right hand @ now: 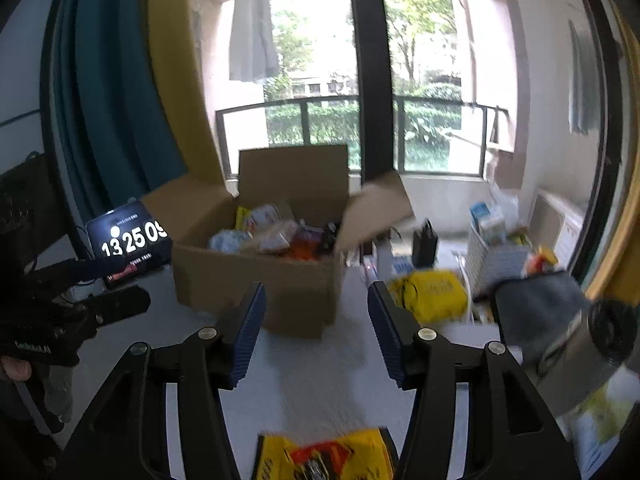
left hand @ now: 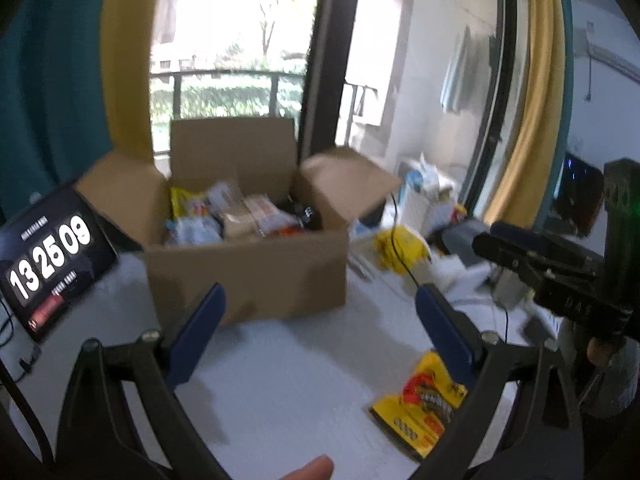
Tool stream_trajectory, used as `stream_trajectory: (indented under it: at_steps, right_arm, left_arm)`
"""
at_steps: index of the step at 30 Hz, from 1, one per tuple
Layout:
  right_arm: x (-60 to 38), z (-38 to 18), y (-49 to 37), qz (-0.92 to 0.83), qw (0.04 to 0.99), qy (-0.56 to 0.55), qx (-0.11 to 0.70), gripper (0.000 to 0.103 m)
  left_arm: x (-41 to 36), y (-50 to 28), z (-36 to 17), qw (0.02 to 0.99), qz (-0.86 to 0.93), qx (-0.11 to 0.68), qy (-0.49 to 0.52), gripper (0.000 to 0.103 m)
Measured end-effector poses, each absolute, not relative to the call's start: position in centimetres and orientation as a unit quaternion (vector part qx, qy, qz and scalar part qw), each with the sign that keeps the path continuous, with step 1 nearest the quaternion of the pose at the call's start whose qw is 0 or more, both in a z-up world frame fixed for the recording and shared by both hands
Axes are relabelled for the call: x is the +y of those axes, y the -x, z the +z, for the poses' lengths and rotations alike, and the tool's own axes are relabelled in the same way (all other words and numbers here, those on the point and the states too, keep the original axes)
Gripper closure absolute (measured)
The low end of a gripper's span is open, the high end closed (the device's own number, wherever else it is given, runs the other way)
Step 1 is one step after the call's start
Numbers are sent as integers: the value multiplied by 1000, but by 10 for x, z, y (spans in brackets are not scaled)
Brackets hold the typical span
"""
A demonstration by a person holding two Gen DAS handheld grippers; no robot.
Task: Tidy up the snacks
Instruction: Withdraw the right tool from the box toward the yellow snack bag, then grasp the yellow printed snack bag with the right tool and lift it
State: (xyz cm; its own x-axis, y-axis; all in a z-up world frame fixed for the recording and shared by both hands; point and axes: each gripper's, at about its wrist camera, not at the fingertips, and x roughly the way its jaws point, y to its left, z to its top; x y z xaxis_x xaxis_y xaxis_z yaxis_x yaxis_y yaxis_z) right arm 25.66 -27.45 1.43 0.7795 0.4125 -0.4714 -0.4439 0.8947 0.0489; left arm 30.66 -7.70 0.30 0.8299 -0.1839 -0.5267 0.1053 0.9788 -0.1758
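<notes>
Both grippers, left (left hand: 320, 320) and right (right hand: 316, 320), gape empty; yellow snack packet (right hand: 324, 458) lies flat on table (right hand: 320, 380), so pads may skid over it.

The yellow snack packet (right hand: 326, 458) is cut off by the lower edge of the right wrist view, its print smeared. Packets inside the cardboard box (left hand: 248, 268) blur together, mostly hidden behind its front wall. The clock screen (left hand: 48, 264) shows small lines too fine to read.
</notes>
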Motion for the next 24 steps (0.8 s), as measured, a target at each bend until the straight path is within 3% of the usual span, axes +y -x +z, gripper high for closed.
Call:
stream_trajectory:
  at_steps: [18, 24]
  right_arm:
    - [-356, -136, -270, 206, 891, -56, 401, 43]
    - [-354, -156, -273, 229, 867, -74, 437, 39]
  left_arm:
    - [-146, -309, -130, 892, -78, 444, 20, 6]
    - [-153, -317, -155, 873, -74, 482, 1, 6]
